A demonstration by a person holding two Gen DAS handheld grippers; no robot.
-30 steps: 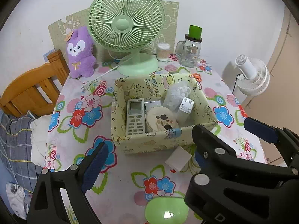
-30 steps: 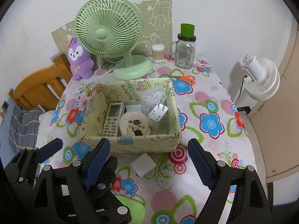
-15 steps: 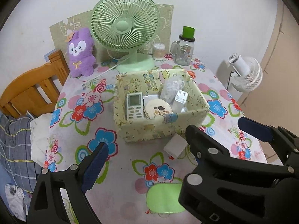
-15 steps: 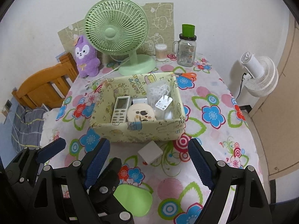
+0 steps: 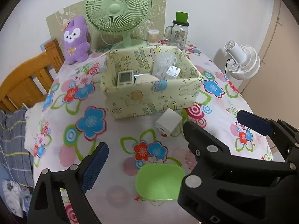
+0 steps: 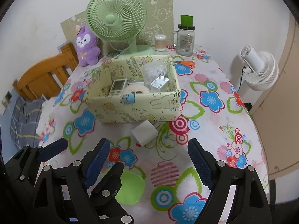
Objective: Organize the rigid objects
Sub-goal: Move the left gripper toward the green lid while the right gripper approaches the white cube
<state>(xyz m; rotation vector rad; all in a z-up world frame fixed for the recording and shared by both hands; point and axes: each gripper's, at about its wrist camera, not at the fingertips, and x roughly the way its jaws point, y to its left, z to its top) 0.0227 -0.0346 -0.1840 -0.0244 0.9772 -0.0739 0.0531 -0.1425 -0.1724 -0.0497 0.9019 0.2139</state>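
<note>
Both grippers backed away, jaws open; box (image 6: 130,110) holds remote (image 6: 117,85), charger (image 6: 159,83).

We count two fans: a green one (image 5: 118,13) on the table and a white one (image 5: 243,59) beside it. There is one box (image 5: 149,97), and in it we see one remote (image 5: 125,77), one round case (image 5: 146,79), one clear bag (image 5: 162,65) and one plug (image 5: 173,71). Outside it lie one white cube (image 5: 168,124) and one green case (image 5: 159,182). We count one plush (image 5: 75,40), one jar (image 5: 179,32), one swab tub (image 5: 153,37), one pair of scissors (image 6: 185,63), one chair (image 5: 28,80) and two grippers (image 5: 147,160) (image 6: 147,160).
</note>
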